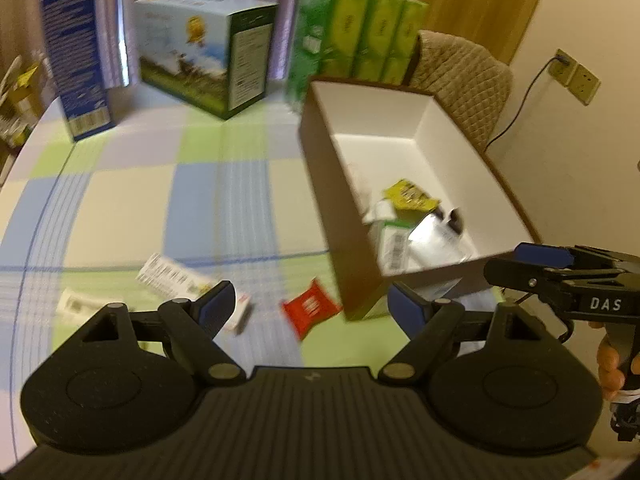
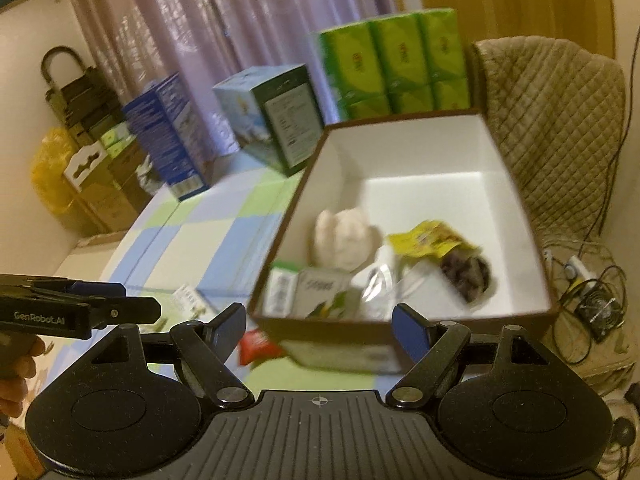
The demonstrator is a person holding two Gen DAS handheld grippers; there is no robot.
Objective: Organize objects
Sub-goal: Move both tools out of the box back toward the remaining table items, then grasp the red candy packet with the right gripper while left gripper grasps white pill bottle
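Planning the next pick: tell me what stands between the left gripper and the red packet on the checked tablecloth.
Nothing visible. The open left gripper faces the red packet on the tablecloth; the brown box sits beside it to the right.

"DAS" in white on the side of the right tongs (image 1: pixel 538 258); "GenRobot.AI" on the side of the left tongs (image 2: pixel 116 300). Box and packet print too blurred to read.

We see both views smeared by motion blur, so print on the red packet (image 1: pixel 310 309) and the white cartons (image 1: pixel 176 278) on the counter stays unreadable. The box wall (image 2: pixel 320 328) hides most of that packet in the right view. Contents inside blur together; the dark lump (image 2: pixel 466 276) we cannot identify.
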